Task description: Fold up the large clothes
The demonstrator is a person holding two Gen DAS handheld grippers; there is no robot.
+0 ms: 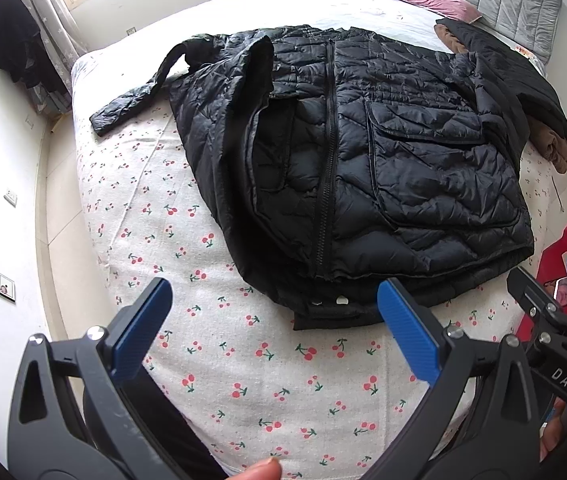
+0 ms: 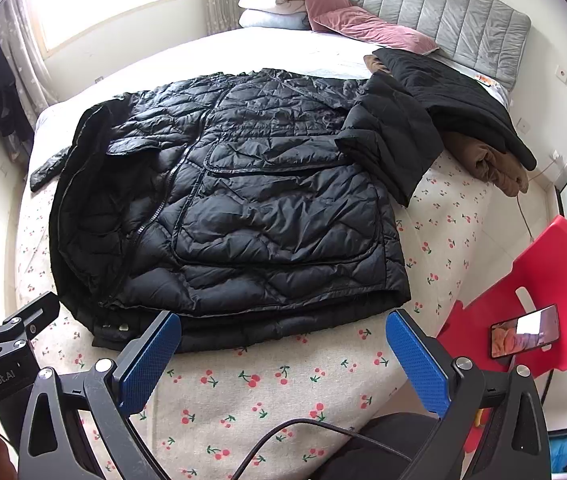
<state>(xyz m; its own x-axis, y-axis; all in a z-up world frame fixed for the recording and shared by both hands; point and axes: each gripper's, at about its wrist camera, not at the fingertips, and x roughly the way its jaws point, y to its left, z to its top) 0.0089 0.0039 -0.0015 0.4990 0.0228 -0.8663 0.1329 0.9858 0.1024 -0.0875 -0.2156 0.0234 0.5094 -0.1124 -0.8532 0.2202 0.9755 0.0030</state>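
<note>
Left wrist view: black puffer jacket point(image 1: 363, 152) lies flat on the cherry-print bed point(image 1: 243, 360), zip up, w/ one sleeve folded across its front. Left gripper point(image 1: 275, 316) spread wide, holding nothing, just short of the hem. Right gripper point(image 2: 283, 344) also spread & empty, near the hem; red chair point(image 2: 531, 280) beside bed.

Both wrist cameras look forward and down from the bed's point(image 1: 243, 360) foot toward the headboard point(image 2: 423, 4). The left view sits left of the right; both share the black jacket point(image 1: 363, 168).
</note>
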